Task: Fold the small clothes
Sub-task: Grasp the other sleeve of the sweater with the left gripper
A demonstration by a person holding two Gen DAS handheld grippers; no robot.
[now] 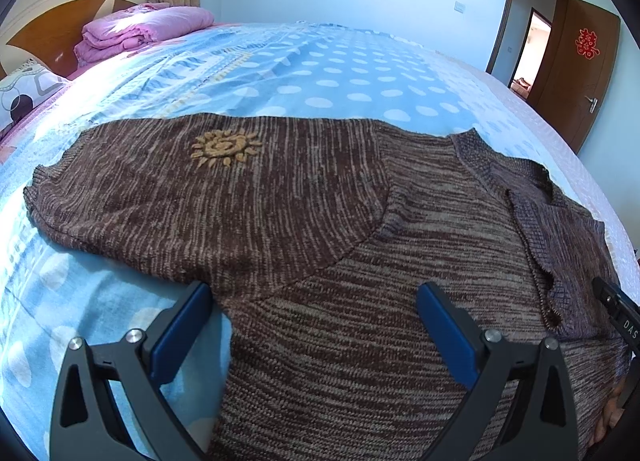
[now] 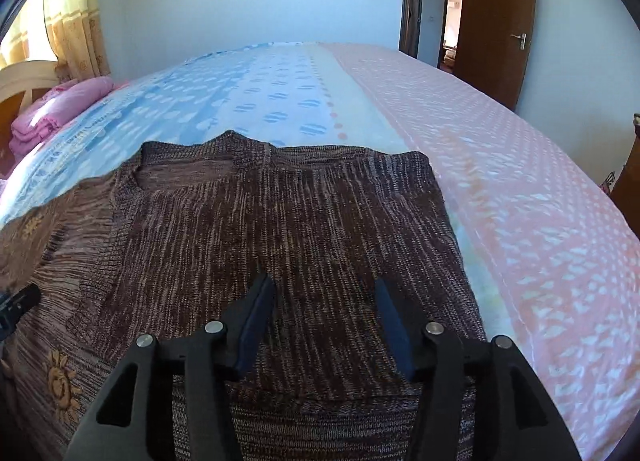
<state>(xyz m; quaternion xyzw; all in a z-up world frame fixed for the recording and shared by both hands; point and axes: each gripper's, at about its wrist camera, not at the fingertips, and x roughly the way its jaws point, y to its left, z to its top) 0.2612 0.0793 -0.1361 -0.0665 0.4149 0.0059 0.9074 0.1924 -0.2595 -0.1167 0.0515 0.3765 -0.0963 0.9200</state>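
A brown knitted sweater (image 1: 320,221) lies flat on the blue dotted bedsheet (image 1: 320,73), one sleeve folded across its body. The left gripper (image 1: 314,297) hovers above it with jaws wide apart, holding nothing. A folded pink blanket (image 1: 148,29) rests near the headboard (image 1: 48,21).

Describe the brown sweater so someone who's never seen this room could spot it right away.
Start at the big bed with the blue dotted sheet. The sweater lies spread flat across its near side, below both grippers. Unlike the folded pink blanket by the headboard, it is brown marled knit with a tan sun emblem.
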